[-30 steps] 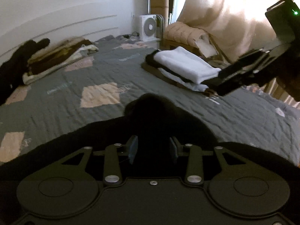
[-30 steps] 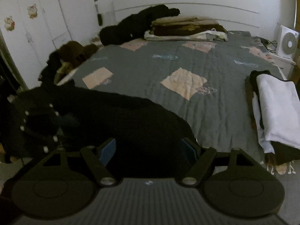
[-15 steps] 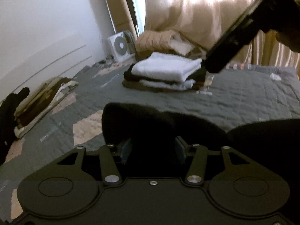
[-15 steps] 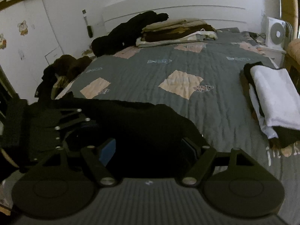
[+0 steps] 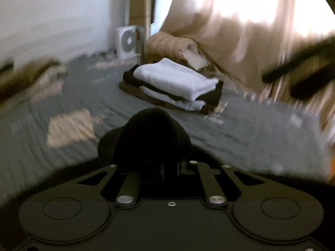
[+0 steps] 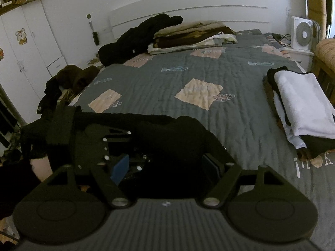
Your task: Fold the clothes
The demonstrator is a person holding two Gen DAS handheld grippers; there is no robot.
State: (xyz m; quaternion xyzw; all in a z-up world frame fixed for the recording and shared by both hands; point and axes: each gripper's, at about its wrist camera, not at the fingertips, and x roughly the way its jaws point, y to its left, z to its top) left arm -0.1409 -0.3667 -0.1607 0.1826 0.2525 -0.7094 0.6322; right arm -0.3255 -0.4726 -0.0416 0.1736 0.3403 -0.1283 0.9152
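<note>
The black garment lies on the near edge of the grey quilted bed, well apart from the folded stack topped by a white towel. The left gripper has its fingers pinched together on a bunched fold of it. The right gripper holds its fingers wide, the dark cloth between them; whether the pads touch it cannot be told.

The left gripper jaws have clamped shut on the black garment.

Blur and black cloth hide much

The black garment covers the left gripper fingertips; motion blur smears the quilt and the right gripper.
</note>
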